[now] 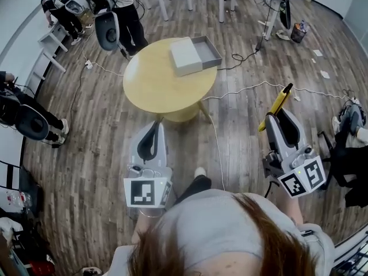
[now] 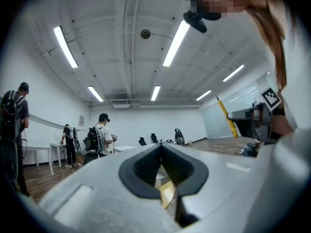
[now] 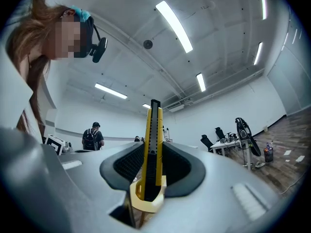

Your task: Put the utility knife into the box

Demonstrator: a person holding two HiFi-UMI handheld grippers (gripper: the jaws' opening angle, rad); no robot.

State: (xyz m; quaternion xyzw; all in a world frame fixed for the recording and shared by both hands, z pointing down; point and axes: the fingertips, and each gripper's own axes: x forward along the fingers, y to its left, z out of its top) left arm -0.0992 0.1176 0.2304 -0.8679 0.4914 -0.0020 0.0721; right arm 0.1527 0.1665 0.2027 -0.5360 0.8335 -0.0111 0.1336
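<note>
Two grippers show low in the head view, both over the wood floor [image 1: 86, 171] and short of the table.

Far left: one bystander [image 1: 26, 117] at the frame edge. A standing person [image 1: 125, 13] is beyond the table at upper left.

Left gripper [image 1: 156, 124]: points up-frame toward the table's near edge. In the left gripper view its black pads [image 2: 146, 166] meet at the tips. The jaws are pressed together with nothing held between them. A sliver of yellow table top shows through the gap behind the tips.

Table [image 1: 152, 88]: round, yellow, at the centre of the head view.

Box [image 1: 215, 55]: grey and open, lying at the table's far right edge. A pale grey lid [image 1: 185, 57] lies touching its left side.

Right gripper [image 1: 269, 119]: to the right of the table, over the floor, jaws pinching the knife [image 1: 279, 102]. The knife is yellow with a black strip down its face. It is gripped near its lower end, and most of its length sticks out past the jaw tips, slanting up-frame and to the right. In the right gripper view it stands upright between the pads, with both pads against its sides.

Knife position: clear of the table, well apart from the box, below and to the right of it in the head view.
</note>
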